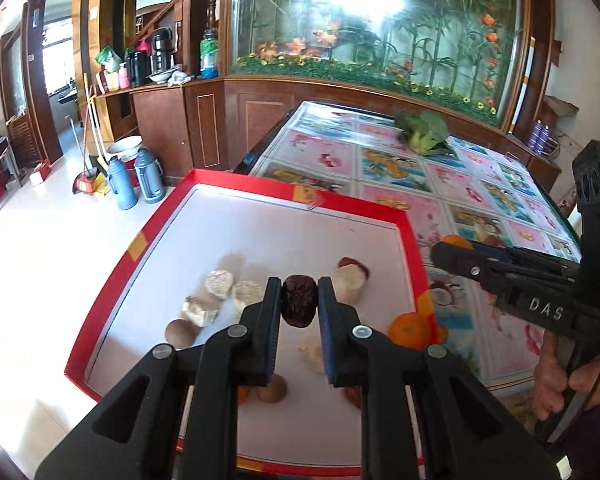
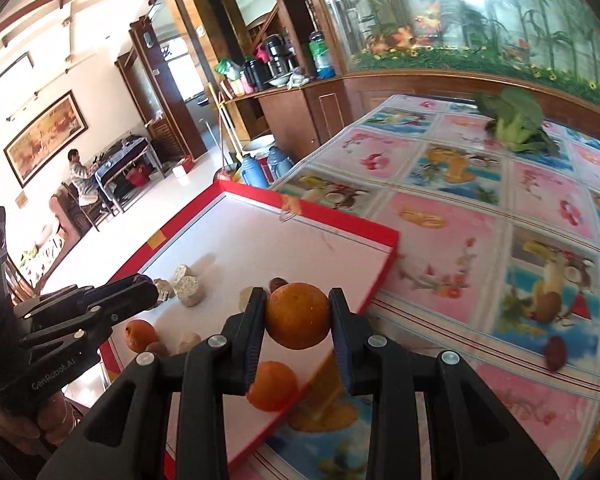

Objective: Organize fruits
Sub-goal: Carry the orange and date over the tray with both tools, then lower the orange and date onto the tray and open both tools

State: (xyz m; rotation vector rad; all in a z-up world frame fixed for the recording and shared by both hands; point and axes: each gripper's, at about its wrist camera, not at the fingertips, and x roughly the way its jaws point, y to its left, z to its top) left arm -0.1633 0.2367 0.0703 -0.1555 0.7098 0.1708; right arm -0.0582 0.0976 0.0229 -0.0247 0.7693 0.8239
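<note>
My left gripper (image 1: pixel 299 300) is shut on a dark red date (image 1: pixel 298 300), held over the red-rimmed white tray (image 1: pixel 284 188). In the tray lie several pale cut pieces (image 1: pixel 219 285), brown round fruits (image 1: pixel 181 333) and a small orange (image 1: pixel 413 330) at its right edge. My right gripper (image 2: pixel 298 316) is shut on an orange (image 2: pixel 298 316) above the tray's (image 2: pixel 340 222) right side. Another orange (image 2: pixel 271 386) lies below it in the tray, and a third orange (image 2: pixel 140 335) sits at the left. The right gripper (image 1: pixel 446 250) also shows in the left wrist view, the left gripper (image 2: pixel 142 294) in the right wrist view.
The tray sits at the corner of a table under a flowered plastic cloth (image 2: pixel 480 216). A loose date (image 2: pixel 555 353) lies on the cloth at the right. A broccoli head (image 1: pixel 422 132) rests at the far edge. Thermos flasks (image 1: pixel 134 178) stand on the floor beyond the table.
</note>
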